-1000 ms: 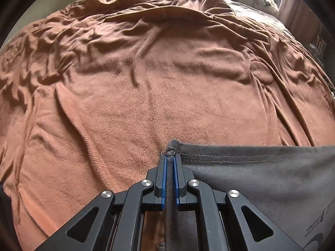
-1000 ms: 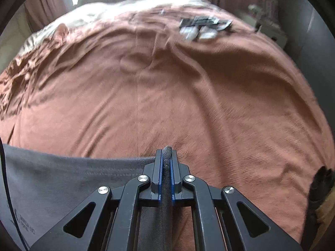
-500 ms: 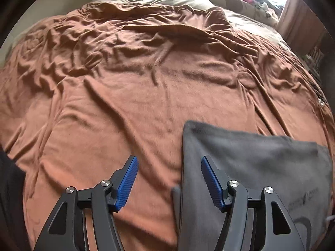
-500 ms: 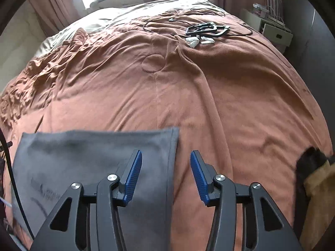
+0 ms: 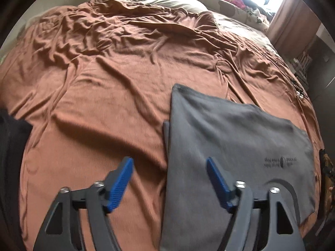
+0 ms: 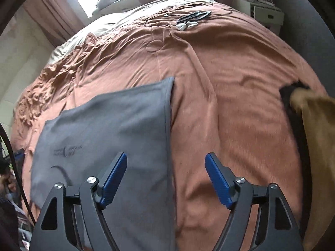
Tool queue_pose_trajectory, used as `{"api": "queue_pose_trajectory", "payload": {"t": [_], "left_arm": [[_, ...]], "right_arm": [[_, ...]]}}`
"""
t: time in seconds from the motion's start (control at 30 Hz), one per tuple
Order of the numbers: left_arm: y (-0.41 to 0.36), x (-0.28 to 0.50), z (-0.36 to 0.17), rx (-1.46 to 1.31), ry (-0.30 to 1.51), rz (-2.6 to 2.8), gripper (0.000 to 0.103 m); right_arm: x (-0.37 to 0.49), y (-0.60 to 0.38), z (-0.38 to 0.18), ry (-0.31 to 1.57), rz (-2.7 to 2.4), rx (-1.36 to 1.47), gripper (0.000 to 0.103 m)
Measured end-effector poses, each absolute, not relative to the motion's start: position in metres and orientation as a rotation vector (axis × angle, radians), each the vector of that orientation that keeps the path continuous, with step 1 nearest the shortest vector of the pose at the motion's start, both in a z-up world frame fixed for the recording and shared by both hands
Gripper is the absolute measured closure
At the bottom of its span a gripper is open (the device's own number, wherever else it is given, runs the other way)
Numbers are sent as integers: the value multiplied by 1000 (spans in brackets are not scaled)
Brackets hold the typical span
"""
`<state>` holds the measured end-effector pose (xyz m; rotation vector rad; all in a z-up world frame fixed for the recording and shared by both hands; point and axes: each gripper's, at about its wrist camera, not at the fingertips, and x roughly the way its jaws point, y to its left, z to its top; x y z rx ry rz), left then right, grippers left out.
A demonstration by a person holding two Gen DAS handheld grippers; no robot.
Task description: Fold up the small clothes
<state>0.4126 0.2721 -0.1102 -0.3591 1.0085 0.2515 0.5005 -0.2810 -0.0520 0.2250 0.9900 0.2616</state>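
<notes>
A grey shirt [image 5: 234, 138] lies folded flat on the brown blanket [image 5: 108, 87] of the bed, its printed side up; the left hand-held gripper [image 5: 169, 179] hangs above the shirt's left edge, jaws wide and opening, with nothing pressed between the blue pads [image 5: 119, 183]; the right hand-held gripper [image 6: 166, 177] hangs above the shirt's [image 6: 108, 125] right edge, jaws likewise wide and opening, gripping nothing; a black and tan garment [image 6: 309, 129] lies well apart at the blanket's right side; cables [image 6: 188, 18] rest at the far end of the bed.
</notes>
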Motion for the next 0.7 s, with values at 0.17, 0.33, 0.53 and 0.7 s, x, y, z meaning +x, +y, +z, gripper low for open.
{"api": "queue_pose_trajectory", "payload": {"t": [0.17,0.33,0.53,0.7], "left_arm": [[259,374,-113,-429,987,235,10],[252,339,-117,-501,966,233,10],[243,300,-128,-592,943,225,13],[237,274,-137,-658,924,220,24]], "right_arm": [[464,-296,-60,983,277,314,25],[431,-308,-65,964,280,379,25],[392,-321,-72,927,261,452,25],[360,-330,-82,898,260,539,25]]}}
